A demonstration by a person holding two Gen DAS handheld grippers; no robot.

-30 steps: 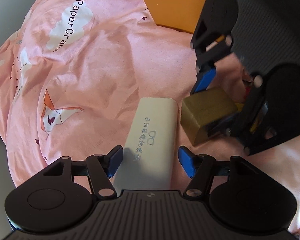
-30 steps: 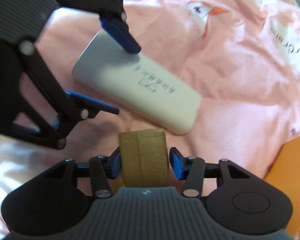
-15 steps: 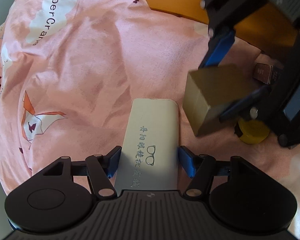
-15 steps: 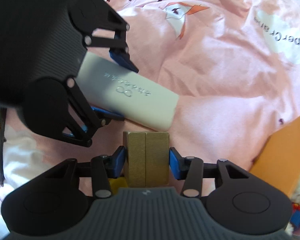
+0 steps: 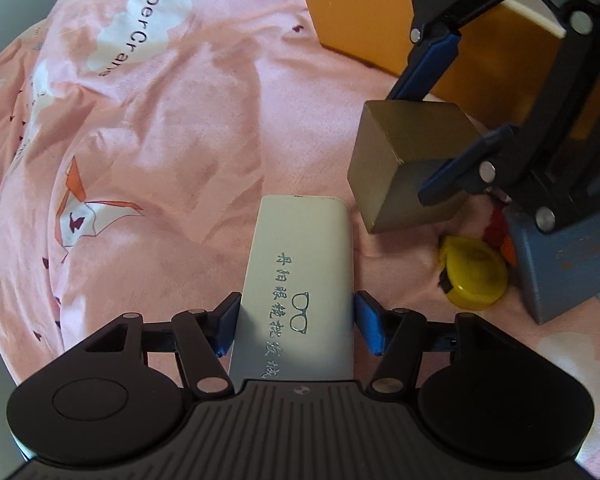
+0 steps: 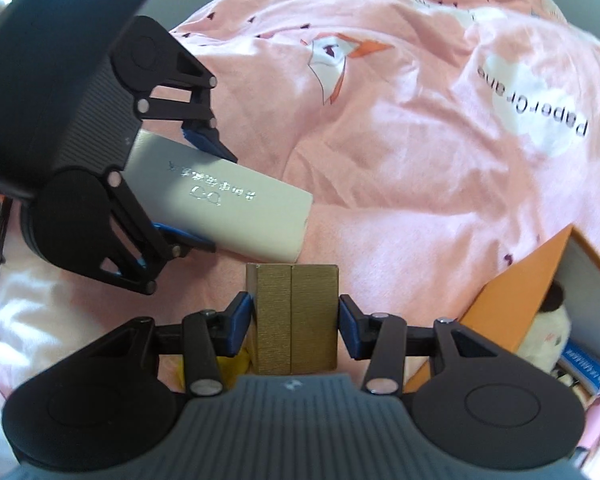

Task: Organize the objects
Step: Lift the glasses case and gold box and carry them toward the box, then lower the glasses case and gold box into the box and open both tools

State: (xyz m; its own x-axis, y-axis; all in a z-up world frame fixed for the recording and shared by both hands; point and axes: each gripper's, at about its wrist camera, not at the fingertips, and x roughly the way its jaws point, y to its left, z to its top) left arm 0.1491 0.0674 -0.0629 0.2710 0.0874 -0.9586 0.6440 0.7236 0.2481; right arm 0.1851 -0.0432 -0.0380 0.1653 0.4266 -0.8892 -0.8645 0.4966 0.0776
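A white glasses case (image 5: 300, 272) with printed characters lies lengthwise between the blue pads of my left gripper (image 5: 296, 320). Its jaws are closing, and both pads touch the case's long sides. The right wrist view shows the same case (image 6: 228, 204) pinched in the left gripper (image 6: 212, 200), its free end just off the sheet. My right gripper (image 6: 296, 320) is shut on a gold box (image 6: 294, 312) and holds it above the bed. In the left wrist view the gold box (image 5: 404, 160) hangs to the right of the case, in front of the orange box (image 5: 360, 12).
A pink "Paper Crane" bedsheet (image 5: 180, 140) covers the bed. The open orange box (image 6: 520, 304) holds a plush toy and small packets. A yellow round object (image 5: 474, 276) and a blue-grey box (image 5: 560, 264) lie to the right of the case.
My right gripper has lifted the gold box off the sheet and carried it toward the orange box. The left pads have drawn in against the glasses case.
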